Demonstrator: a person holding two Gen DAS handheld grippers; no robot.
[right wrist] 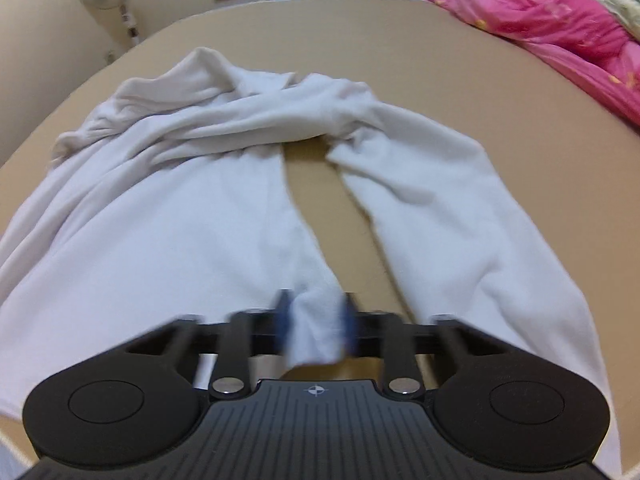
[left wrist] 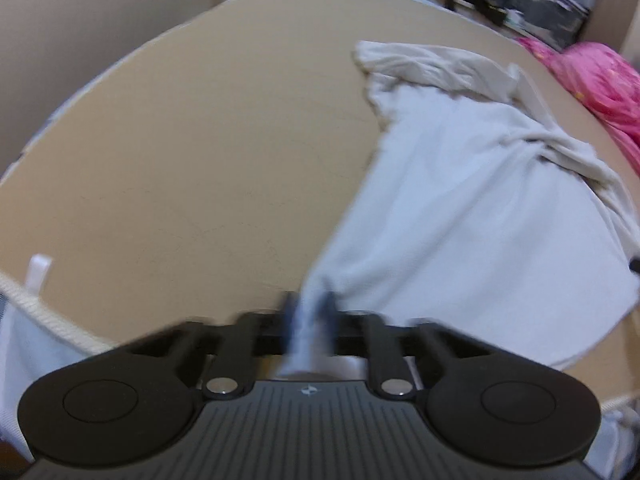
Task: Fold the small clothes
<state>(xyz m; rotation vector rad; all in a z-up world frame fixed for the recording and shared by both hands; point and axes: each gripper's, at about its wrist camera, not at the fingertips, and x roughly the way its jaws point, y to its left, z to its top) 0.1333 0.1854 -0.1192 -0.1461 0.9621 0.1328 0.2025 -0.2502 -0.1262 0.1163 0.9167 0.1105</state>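
White fabric of the garment (left wrist: 460, 200) spreads over the tan bench (left wrist: 180, 140), bunched along its far edge. At the near left corner, the left tool (left wrist: 308, 312) pinches a narrow fold of the cloth between its blue pads. Further right, the right tool (right wrist: 316, 320) clamps another near hem, with a strip of bare bench showing beside it. Pink bedding (right wrist: 560, 24) lies at the far right.
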